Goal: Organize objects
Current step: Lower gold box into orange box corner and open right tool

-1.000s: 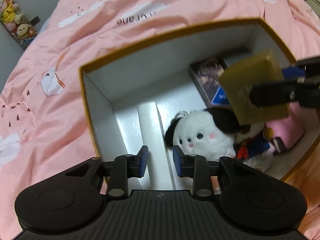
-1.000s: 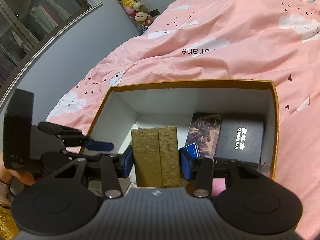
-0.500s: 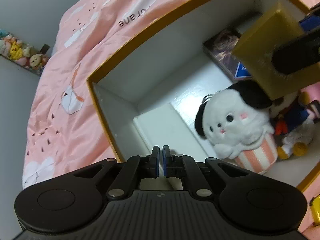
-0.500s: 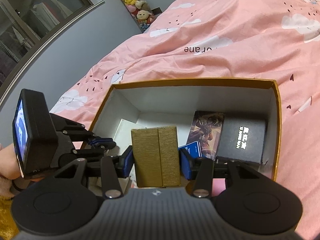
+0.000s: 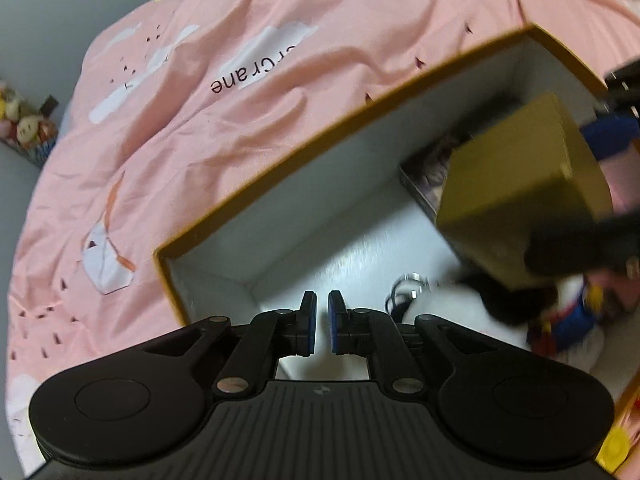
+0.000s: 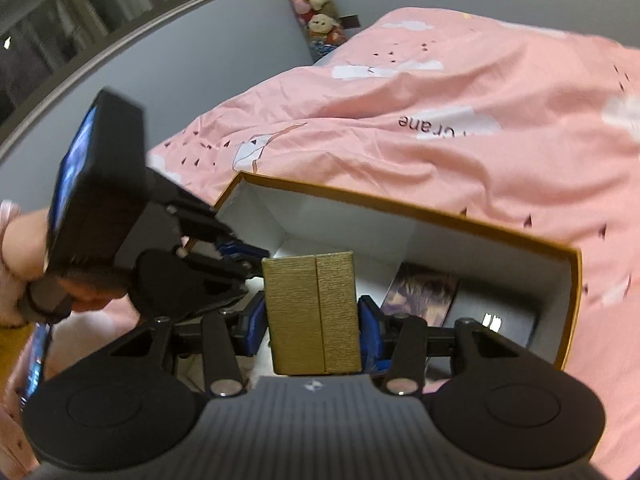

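Note:
An open storage box with a gold rim (image 5: pixel 280 168) and white inside lies on the pink bed; it also shows in the right wrist view (image 6: pixel 440 220). My right gripper (image 6: pixel 312 320) is shut on a gold ribbed box (image 6: pixel 312 312) and holds it above the storage box; the gold box also shows in the left wrist view (image 5: pixel 516 196). My left gripper (image 5: pixel 322 326) is shut and empty over the box's left end. A white and black plush toy (image 5: pixel 448 304) lies inside, partly hidden under the gold box.
Inside the storage box lie a picture card box (image 6: pixel 420 292), a black box (image 6: pixel 496 324) and a colourful toy (image 5: pixel 568 324). Pink bedding (image 5: pixel 200 100) surrounds the box. Plush toys (image 6: pixel 316 8) stand by the grey wall.
My left gripper closed from open, then pulled back and up over the box's left end. My right gripper with the gold box shifted left and tilted over the box.

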